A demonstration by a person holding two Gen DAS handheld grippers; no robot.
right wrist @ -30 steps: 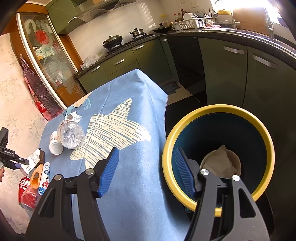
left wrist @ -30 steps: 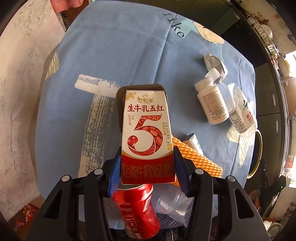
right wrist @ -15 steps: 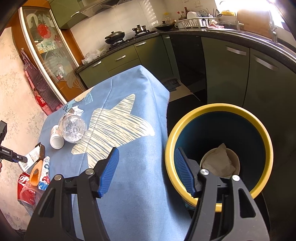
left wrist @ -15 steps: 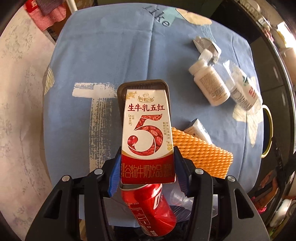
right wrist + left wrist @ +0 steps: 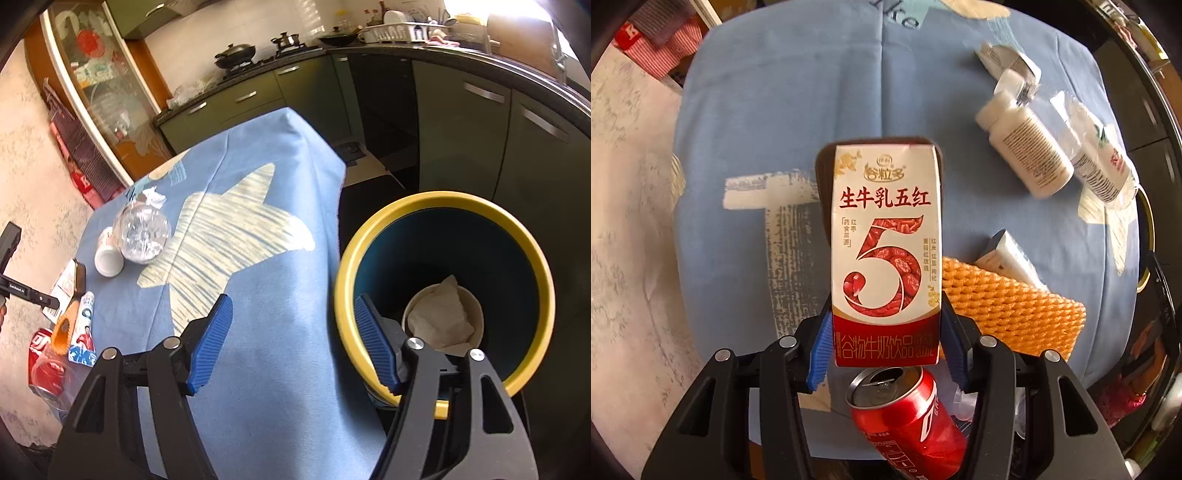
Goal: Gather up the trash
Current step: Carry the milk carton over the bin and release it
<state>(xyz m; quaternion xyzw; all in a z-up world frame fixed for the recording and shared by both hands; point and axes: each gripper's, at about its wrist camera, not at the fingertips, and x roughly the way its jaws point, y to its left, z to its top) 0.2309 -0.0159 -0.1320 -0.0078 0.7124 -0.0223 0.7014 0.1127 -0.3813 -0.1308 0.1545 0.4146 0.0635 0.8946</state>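
A: Left wrist view first. Against a second ago, we have the table swung round under us: the white pill bottle [image 5: 1025, 146] and clear plastic bottle [image 5: 1097, 151] now sit higher, at about 2 o'clock, and more of the orange foam net [image 5: 1008, 306] shows.

B: And the carton?

A: Unchanged in the grip. The left gripper [image 5: 886, 345] is closed on the milk carton [image 5: 885, 254], blue pads pressing its red lower band from both sides. The carton stands upright at frame centre, white with a large red 5 and Chinese print, edges a little dented. It is lifted clear above the blue tablecloth [image 5: 768, 110].

B: Below it?

A: A red soda can [image 5: 908, 417] at 6 o'clock, lying tilted with its opened top toward us. A small white box [image 5: 1012, 258] touches the net's far edge. A crumpled wrapper [image 5: 1008, 62] lies at 1 o'clock.

B: Right wrist view.

A: We note a slight shift only; the table looks nearer than before. The right gripper [image 5: 295, 343] is spread wide, holding nothing. The yellow-rimmed bin [image 5: 424, 206] sits at 3 o'clock, beside the table edge, a paper cup [image 5: 476, 306] with crumpled paper [image 5: 439, 317] inside. The carton shows small at 9 o'clock.
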